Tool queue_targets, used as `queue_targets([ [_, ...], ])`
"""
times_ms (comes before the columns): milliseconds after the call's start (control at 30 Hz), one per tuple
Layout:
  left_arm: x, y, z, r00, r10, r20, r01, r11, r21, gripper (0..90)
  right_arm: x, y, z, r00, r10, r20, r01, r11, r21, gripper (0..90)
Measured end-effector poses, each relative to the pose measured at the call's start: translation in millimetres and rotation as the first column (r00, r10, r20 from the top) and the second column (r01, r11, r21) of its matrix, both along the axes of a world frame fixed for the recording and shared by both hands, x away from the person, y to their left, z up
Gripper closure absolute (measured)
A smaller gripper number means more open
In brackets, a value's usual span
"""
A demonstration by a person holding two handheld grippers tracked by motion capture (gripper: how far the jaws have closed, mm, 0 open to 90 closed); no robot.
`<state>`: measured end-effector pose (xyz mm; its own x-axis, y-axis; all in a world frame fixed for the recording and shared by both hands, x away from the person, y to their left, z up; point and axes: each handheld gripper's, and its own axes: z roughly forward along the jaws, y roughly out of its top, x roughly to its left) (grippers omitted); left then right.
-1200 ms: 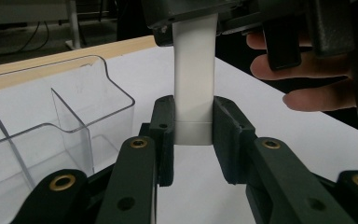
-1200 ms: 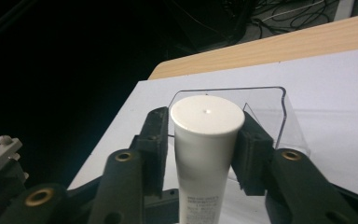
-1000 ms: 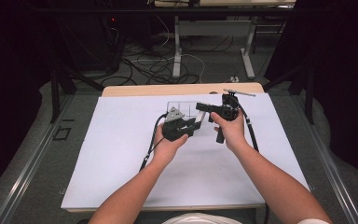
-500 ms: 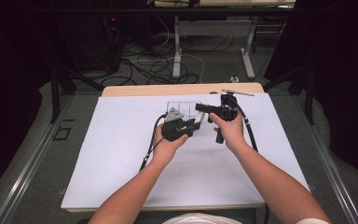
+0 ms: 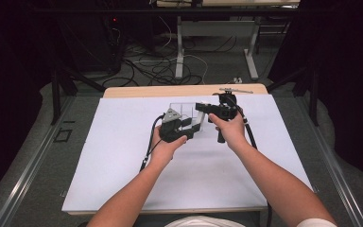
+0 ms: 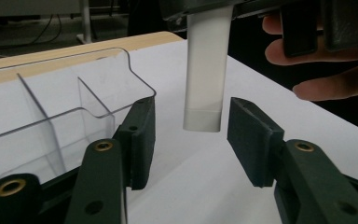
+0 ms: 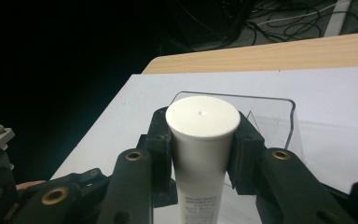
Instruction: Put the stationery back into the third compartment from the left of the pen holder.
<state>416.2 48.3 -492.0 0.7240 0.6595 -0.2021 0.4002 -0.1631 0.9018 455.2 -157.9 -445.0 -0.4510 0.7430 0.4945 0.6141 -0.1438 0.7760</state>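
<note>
A white tube (image 7: pixel 201 158) with a round flat cap (image 7: pixel 203 116) stands upright in my right gripper (image 7: pixel 203 135), which is shut on it just under the cap. The tube's flat lower end (image 6: pixel 204 84) hangs between the pads (image 6: pixel 254 140) of my left gripper (image 6: pixel 191 135). Those jaws have just been opening, and there are gaps on both sides, so the pads do not press on the tube. In the high view, the left gripper (image 5: pixel 194 126) and right gripper (image 5: pixel 203 109) meet above the middle of the table, close to a clear plastic organizer (image 5: pixel 182 109).
The clear organizer (image 6: pixel 65 107) has several compartments and sits on the white sheet (image 5: pixel 123 156) covering the table. A wooden table edge (image 5: pixel 170 91) runs along the far side. Cables and desk legs lie on the dark floor beyond it.
The left gripper's jaws stand wider apart around the tube's lower end than before. Both hands have stayed where they were.
</note>
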Motion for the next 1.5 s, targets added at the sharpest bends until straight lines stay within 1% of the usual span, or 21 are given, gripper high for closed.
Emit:
queue_targets([
  [100,-2.4,4.6,3.0,0.9995,0.027,0.016,-0.027,0.9994,0.021,47.6,0.8,1.7,4.0,0.9999,0.003,0.014,-0.002,1.000,-0.009,66.4],
  [200,-4.7,10.0,5.4,0.9985,0.052,0.016,-0.052,0.9983,0.026,44.6,1.3,3.3,9.0,0.9997,0.010,0.023,-0.010,1.000,-0.030,66.4],
  [300,-6.7,16.8,7.7,0.9966,0.078,0.027,-0.079,0.9961,0.038,42.3,2.6,5.0,13.9,0.9990,0.012,0.042,-0.010,0.999,-0.052,66.4],
  [333,-7.0,19.8,8.6,0.9957,0.087,0.034,-0.088,0.9950,0.048,42.3,3.4,6.0,15.3,0.9986,0.006,0.052,-0.004,0.999,-0.050,66.4],
  [533,-9.0,37.8,11.3,0.9883,0.142,0.055,-0.145,0.9886,0.043,40.8,7.4,7.2,22.1,0.9967,0.005,0.081,0.003,0.995,-0.096,66.5],
  [567,-9.2,41.4,12.1,0.9872,0.148,0.059,-0.151,0.9873,0.049,40.7,7.9,7.6,22.9,0.9964,0.001,0.085,0.007,0.995,-0.102,66.4],
  [633,-9.8,49.0,13.2,0.9819,0.173,0.077,-0.178,0.9818,0.065,40.4,9.6,8.1,24.4,0.9951,0.001,0.098,0.011,0.993,-0.120,66.5],
  [667,-10.2,53.0,13.7,0.9800,0.183,0.078,-0.189,0.9800,0.064,40.4,10.3,9.2,25.2,0.9943,-0.004,0.106,0.017,0.992,-0.122,66.4],
  [800,-10.6,67.1,13.6,0.9730,0.223,0.060,-0.226,0.9730,0.048,38.9,15.0,12.5,27.1,0.9886,-0.007,0.151,0.032,0.987,-0.158,66.4],
  [900,-10.6,75.5,12.0,0.9684,0.243,0.057,-0.246,0.9676,0.056,34.1,18.8,15.8,27.4,0.9854,-0.010,0.170,0.042,0.982,-0.186,66.4],
  [967,-9.9,80.9,10.2,0.9642,0.260,0.050,-0.263,0.9628,0.061,28.2,21.2,18.4,27.3,0.9828,-0.015,0.184,0.053,0.978,-0.204,66.4],
  [1100,-7.0,91.2,7.3,0.9530,0.300,0.040,-0.303,0.9502,0.075,17.1,26.3,23.1,25.3,0.9782,-0.013,0.207,0.064,0.968,-0.242,66.4],
  [1167,-5.9,96.3,6.6,0.9445,0.327,0.033,-0.328,0.9411,0.081,15.8,28.3,24.9,24.3,0.9770,-0.006,0.213,0.064,0.962,-0.267,66.4],
  [1200,-5.2,97.8,5.8,0.9406,0.338,0.034,-0.340,0.9371,0.081,15.5,29.2,26.1,23.6,0.9760,-0.005,0.218,0.065,0.961,-0.269,66.4],
  [1233,-4.7,100.0,5.5,0.9381,0.345,0.035,-0.346,0.9335,0.092,15.2,30.3,26.7,22.7,0.9752,-0.002,0.221,0.065,0.959,-0.275,66.4],
  [1267,-4.0,102.0,5.0,0.9363,0.350,0.032,-0.351,0.9321,0.088,13.6,31.1,27.3,21.7,0.9757,-0.005,0.219,0.067,0.959,-0.276,66.4],
  [1333,-3.1,105.3,3.9,0.9347,0.355,0.016,-0.355,0.9321,0.071,6.3,32.9,28.5,19.1,0.9766,-0.007,0.215,0.069,0.956,-0.284,66.4],
  [1367,-2.5,107.5,3.5,0.9369,0.349,0.021,-0.350,0.9337,0.077,1.9,33.8,29.1,17.6,0.9761,-0.007,0.217,0.072,0.954,-0.292,66.4],
  [1400,-2.2,108.7,3.1,0.9384,0.345,0.019,-0.345,0.9354,0.075,0.0,34.6,30.0,16.4,0.9767,-0.005,0.215,0.070,0.953,-0.296,66.4],
  [1433,-1.9,109.7,2.9,0.9400,0.341,0.005,-0.341,0.9377,0.068,0.3,35.2,30.6,15.2,0.9763,-0.007,0.216,0.075,0.949,-0.305,66.4],
  [1500,-1.2,111.9,2.0,0.9417,0.336,-0.003,-0.335,0.9397,0.067,0.3,36.6,31.4,13.2,0.9780,-0.010,0.209,0.075,0.950,-0.304,66.4],
])
